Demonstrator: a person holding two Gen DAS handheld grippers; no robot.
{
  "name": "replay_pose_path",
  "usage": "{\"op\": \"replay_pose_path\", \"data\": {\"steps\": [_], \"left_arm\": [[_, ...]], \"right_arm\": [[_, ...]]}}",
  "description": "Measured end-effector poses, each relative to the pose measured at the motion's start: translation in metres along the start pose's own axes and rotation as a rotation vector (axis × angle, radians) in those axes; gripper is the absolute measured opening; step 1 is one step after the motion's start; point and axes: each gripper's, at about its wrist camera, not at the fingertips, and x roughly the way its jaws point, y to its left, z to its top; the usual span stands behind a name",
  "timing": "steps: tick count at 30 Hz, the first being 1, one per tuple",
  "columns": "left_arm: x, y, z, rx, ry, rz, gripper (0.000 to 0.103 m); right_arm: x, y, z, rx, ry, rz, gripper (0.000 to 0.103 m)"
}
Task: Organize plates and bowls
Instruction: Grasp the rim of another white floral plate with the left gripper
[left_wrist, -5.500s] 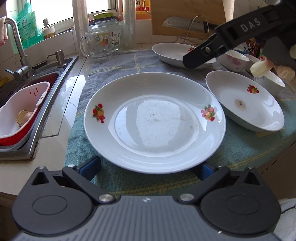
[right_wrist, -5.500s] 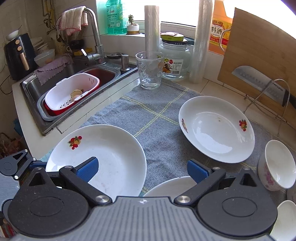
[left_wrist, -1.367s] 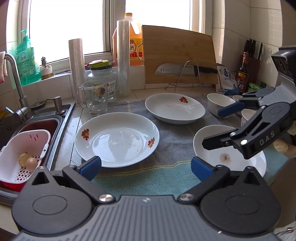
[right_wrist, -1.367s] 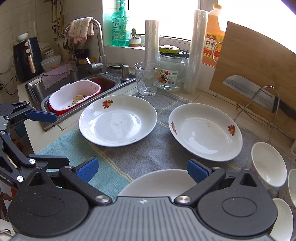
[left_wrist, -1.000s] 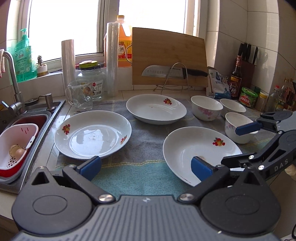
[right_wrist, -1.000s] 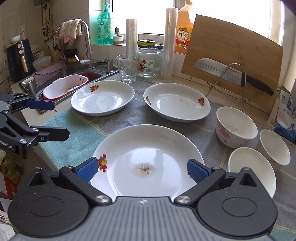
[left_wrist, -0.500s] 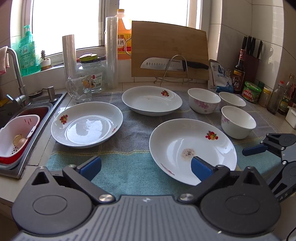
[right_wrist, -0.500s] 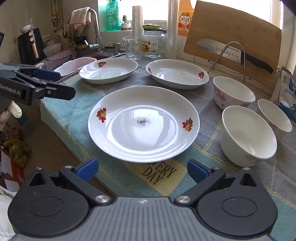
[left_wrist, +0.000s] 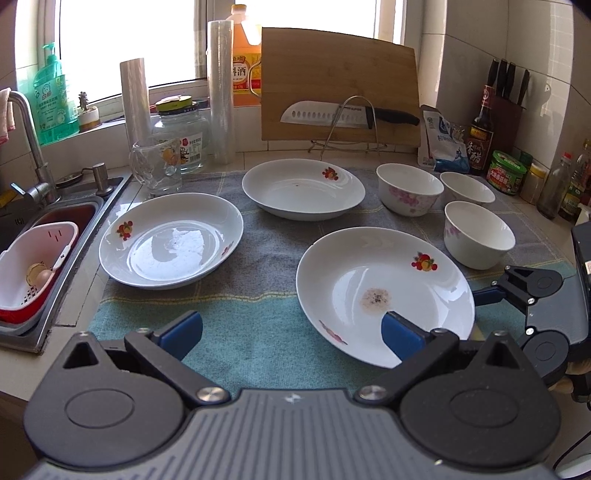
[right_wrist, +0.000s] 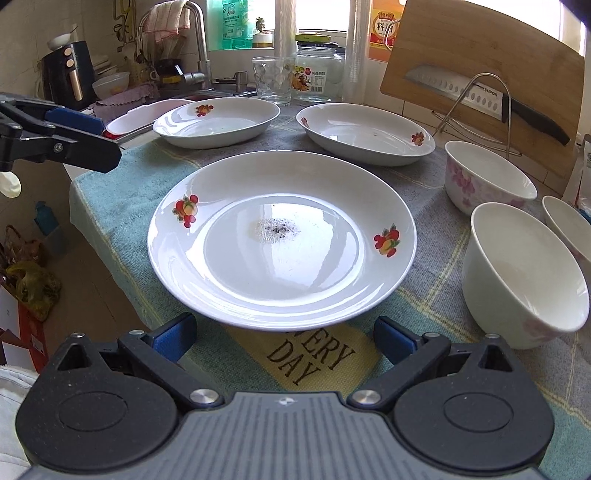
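Right wrist view, left to right: left hand-held gripper (right_wrist: 88, 136) open and empty; speckled plate (right_wrist: 282, 236) near the tabletop (right_wrist: 110, 206) edge, before the open right hand-held gripper (right_wrist: 284, 341); bowl (right_wrist: 522, 273) just beside. A hurried rim grasp may nudge the plate off or knock the bowl.

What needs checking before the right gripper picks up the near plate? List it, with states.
1. Right gripper open, empty: ok.
2. Near plate lined up ahead of its open jaws: ok.
3. Nothing stacked on that plate: ok, only a small speckled residue.
4. Nearest bowl apart from the plate rim: ok.
5. Left gripper open, off to the side: ok.
6. Plate rim raised enough off the towel for a jaw underneath: cannot tell.
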Motion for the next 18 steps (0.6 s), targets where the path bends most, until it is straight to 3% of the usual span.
{"op": "replay_pose_path", "data": {"steps": [7,12,18], "left_arm": [[0.034,0.003,0.018,0.054,0.018,-0.083,0.102],[0.064,0.002,0.035,0.119,0.076,-0.218,0.102],[0.099,-0.001,0.053,0.185,0.140,-0.319,0.102]], "right_arm": [[0.002,-0.002,0.001,-0.002,-0.007,0.006,0.103],[0.001,-0.002,-0.003,-0.001,-0.038,0.003,0.103],[0.001,0.000,-0.004,0.023,-0.055,-0.021,0.103]]}}
